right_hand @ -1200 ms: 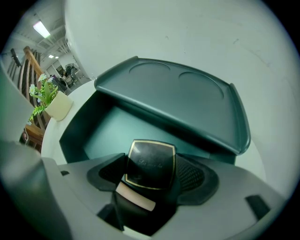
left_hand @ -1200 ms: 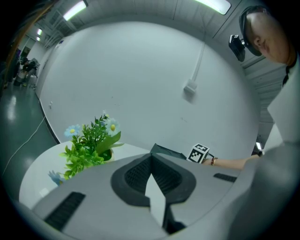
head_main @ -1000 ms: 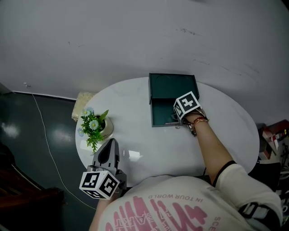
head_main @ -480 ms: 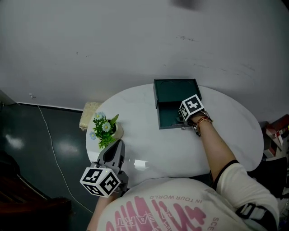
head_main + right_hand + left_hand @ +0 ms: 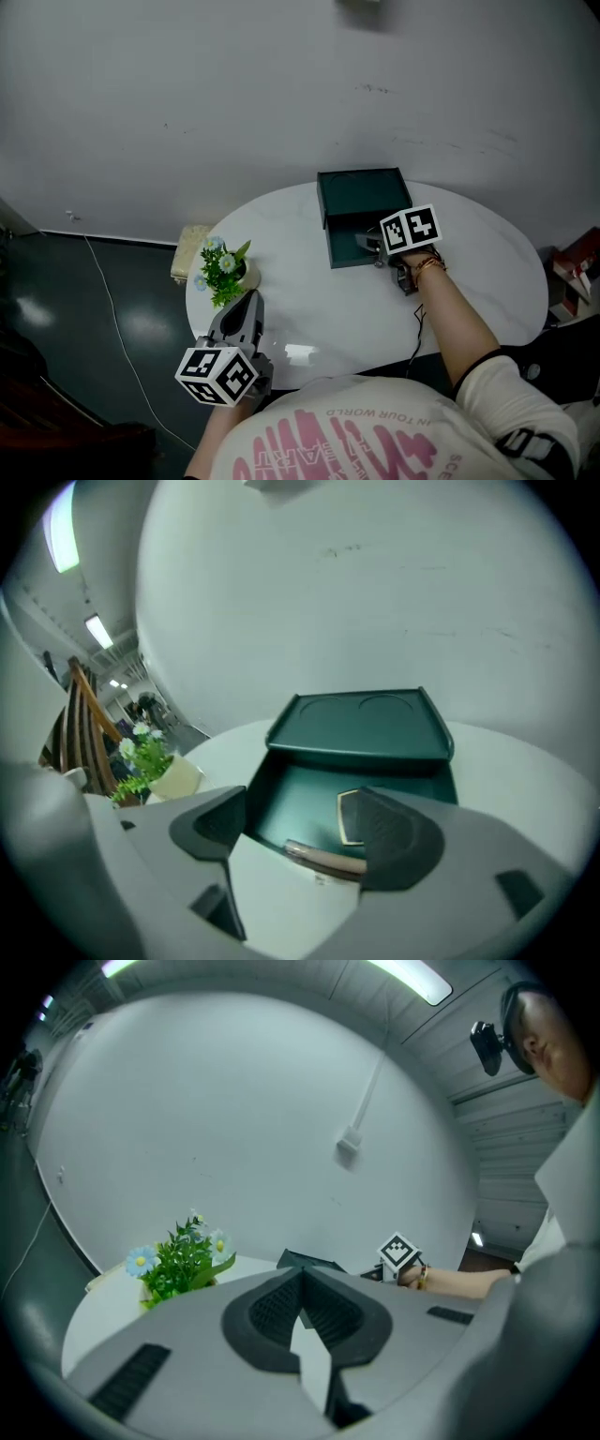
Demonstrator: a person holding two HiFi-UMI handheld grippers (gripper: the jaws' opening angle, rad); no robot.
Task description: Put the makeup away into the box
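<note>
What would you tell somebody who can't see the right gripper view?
An open dark green box sits on a white table, with a pinkish tube at its near edge and a gold-rimmed piece inside. The right gripper points at it; its jaws have just been opening and hold nothing. A little flower pot stands at the left.

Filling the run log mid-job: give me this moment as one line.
right gripper: jaws just been opening, nothing between them, over box | pink tube: lying in box | left gripper: shut, empty
</note>
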